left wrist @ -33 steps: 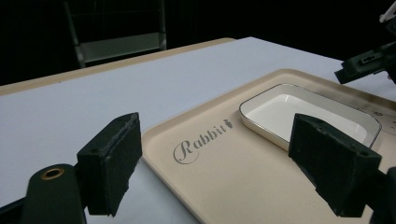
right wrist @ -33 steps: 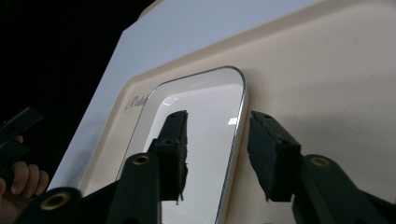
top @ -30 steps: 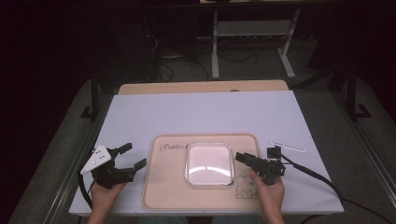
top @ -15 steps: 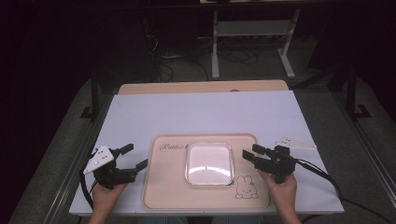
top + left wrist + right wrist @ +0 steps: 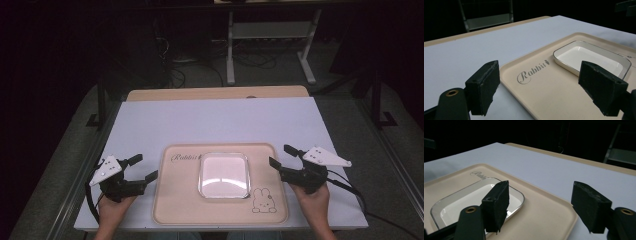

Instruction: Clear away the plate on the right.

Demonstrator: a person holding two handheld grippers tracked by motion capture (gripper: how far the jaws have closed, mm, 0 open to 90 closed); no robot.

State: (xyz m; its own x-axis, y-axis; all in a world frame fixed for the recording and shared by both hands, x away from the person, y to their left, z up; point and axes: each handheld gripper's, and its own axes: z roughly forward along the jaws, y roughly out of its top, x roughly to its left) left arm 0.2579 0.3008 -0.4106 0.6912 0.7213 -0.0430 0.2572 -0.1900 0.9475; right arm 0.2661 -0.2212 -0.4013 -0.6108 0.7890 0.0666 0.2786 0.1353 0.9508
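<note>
A beige tray with a rabbit drawing and the word "Rabbit" lies at the table's near edge. A white square dish sits empty in the middle of the tray. My left gripper hovers just left of the tray, open, nothing between its jaws; its own view shows the tray and dish ahead. My right gripper is at the tray's right edge, open and empty, and its jaws have just been opening. From the right gripper view the dish lies to the left, behind one jaw.
A pale lilac mat covers the wooden table. Beyond the table stand a metal rack and loose cables on a dark floor. A cable trails right from the right gripper.
My right gripper has drawn back from over the tray's right corner to its right edge and its jaws have spread wider. The left gripper has stayed put.
</note>
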